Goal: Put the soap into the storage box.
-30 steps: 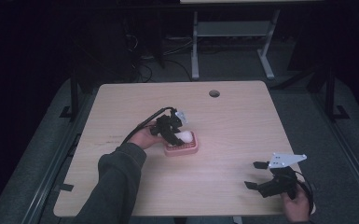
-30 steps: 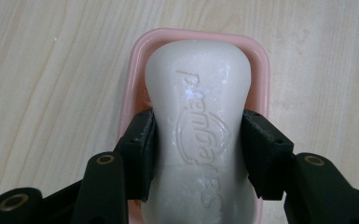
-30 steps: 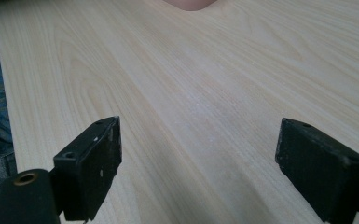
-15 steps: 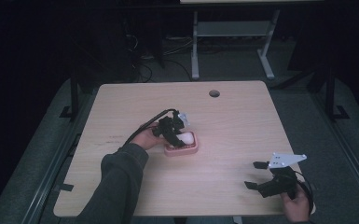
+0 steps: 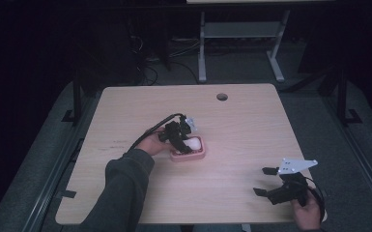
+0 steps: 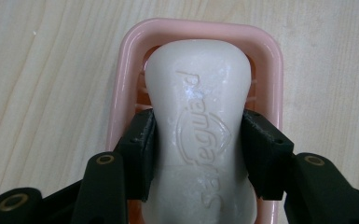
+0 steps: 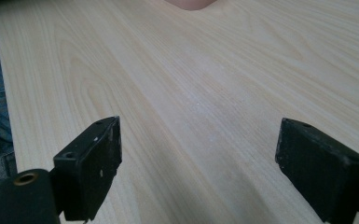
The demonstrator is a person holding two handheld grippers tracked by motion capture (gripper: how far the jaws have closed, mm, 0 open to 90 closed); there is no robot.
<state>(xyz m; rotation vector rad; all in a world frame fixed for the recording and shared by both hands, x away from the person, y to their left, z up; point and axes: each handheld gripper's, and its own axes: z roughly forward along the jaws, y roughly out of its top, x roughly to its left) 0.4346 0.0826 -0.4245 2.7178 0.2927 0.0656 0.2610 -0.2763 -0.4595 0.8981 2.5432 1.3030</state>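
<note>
Clearly "Safeguard" soap bar (image 6: 200, 126) in L tool (image 6: 198, 144).

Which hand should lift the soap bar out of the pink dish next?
Left. The left tongs already clamp the soap bar in the pink dish. The right tongs sit open at the table's near right corner, apart from it.

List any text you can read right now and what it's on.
"Safeguard": embossed on the white soap, held by the left gripper over the pink dish.
No other text is visible on the table or the right gripper.
</note>
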